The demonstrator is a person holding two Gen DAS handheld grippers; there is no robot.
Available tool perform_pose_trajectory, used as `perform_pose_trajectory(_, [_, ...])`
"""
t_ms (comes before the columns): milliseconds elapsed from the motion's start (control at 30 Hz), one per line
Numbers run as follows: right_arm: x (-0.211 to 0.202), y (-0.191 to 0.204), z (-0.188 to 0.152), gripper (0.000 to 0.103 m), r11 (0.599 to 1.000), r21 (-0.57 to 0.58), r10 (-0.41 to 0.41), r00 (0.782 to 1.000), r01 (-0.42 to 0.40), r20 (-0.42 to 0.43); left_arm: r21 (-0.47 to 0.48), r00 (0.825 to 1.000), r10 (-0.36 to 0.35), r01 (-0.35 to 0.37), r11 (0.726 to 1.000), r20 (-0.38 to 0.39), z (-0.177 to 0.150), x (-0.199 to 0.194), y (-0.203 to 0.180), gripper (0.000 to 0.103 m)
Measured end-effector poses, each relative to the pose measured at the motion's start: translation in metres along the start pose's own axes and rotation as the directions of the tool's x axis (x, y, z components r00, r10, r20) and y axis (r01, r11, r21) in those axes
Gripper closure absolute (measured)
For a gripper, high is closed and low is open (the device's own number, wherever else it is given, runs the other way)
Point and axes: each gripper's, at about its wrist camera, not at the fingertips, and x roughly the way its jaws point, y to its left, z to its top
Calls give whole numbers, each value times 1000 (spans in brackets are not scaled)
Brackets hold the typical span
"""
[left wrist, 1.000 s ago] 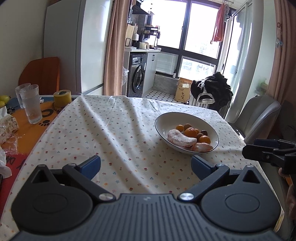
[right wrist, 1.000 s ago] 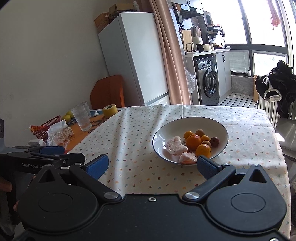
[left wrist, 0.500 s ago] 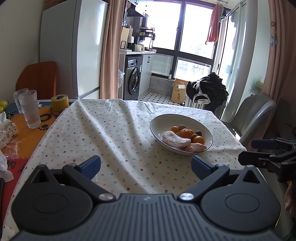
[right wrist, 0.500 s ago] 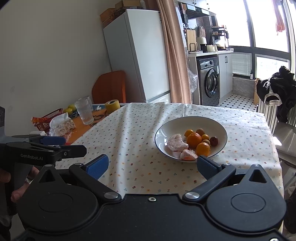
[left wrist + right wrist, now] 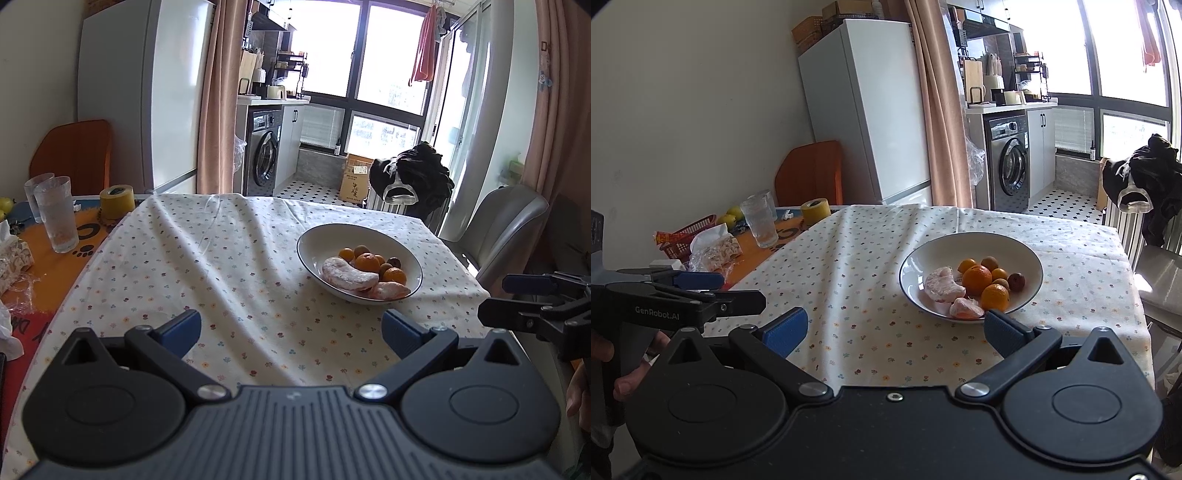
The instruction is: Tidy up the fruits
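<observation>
Left wrist view: left gripper (image 5: 291, 330) at the bottom of the frame, blue-padded fingers spread wide, nothing between them, held above the tablecloth (image 5: 207, 266); white bowl (image 5: 332, 236) right of centre, resting on the cloth; in the bowl, a pale peeled segment (image 5: 347, 275) at the near side, a second peeled piece (image 5: 388, 291) touching it at the rim, one larger orange (image 5: 367, 263), several small orange and brown fruits behind and beside it; right gripper (image 5: 532, 301) at the right edge, seen side-on, jaws parted, empty, well apart from the bowl; two drinking glasses (image 5: 55, 218) at the left edge on an orange mat; yellow tape roll (image 5: 116, 202) just beyond them; grey chair (image 5: 513, 221) at the right.

Right wrist view: right gripper (image 5: 897, 328) at the bottom, fingers wide apart, holding nothing; bowl (image 5: 975, 245) at centre right, its near rim just above the right fingertip (image 5: 1001, 326) in the frame; contents as listed, two oranges (image 5: 977, 279) foremost among the small fruits; left gripper (image 5: 701, 288) at the left edge, jaws parted, empty, a hand (image 5: 624, 373) below it on the grip; red basket (image 5: 687, 236) and a glass (image 5: 761, 223) at upper left; white fridge (image 5: 864, 110) behind.
</observation>
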Motion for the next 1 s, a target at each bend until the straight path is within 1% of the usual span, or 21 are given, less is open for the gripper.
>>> perform_pose_trajectory(1000, [3,-4,-4,0,1000,3,-16,1000,16,-18,0,999,-23,23,1000,-24,-4,8,-3,0])
